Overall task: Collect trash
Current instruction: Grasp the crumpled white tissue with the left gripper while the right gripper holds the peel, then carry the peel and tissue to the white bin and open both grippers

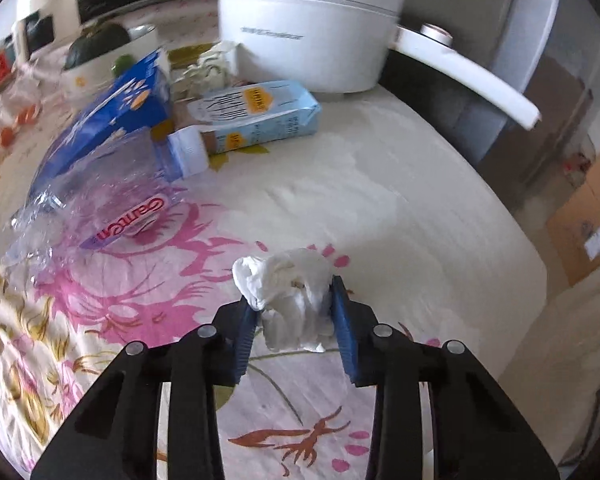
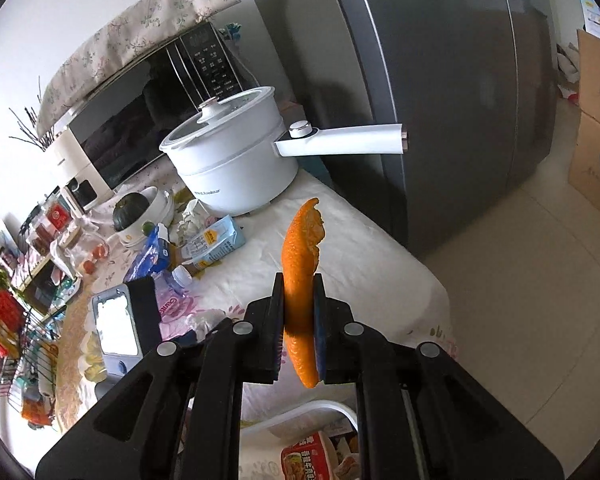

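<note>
My left gripper [image 1: 296, 304] is shut on a crumpled white tissue [image 1: 292, 296] just above the flowered tablecloth [image 1: 380, 200]. A crushed clear plastic bottle [image 1: 112, 196] with a white cap, a light blue carton [image 1: 256, 116] and a blue bag [image 1: 124, 112] lie on the cloth beyond it. My right gripper [image 2: 298, 280] is shut on a strip of orange peel [image 2: 302, 248] and holds it upright above the table's front edge. The left gripper's body [image 2: 128, 320] shows at the left of the right wrist view, with the tissue [image 2: 202, 322] beside it.
A white electric pot [image 2: 236, 160] with a long handle stands at the table's far end, in front of a microwave [image 2: 148, 112]. A grey fridge [image 2: 440, 80] is to the right. A white bin rim [image 2: 300, 412] with trash inside lies below my right gripper. Cardboard boxes [image 2: 596, 160] stand on the floor.
</note>
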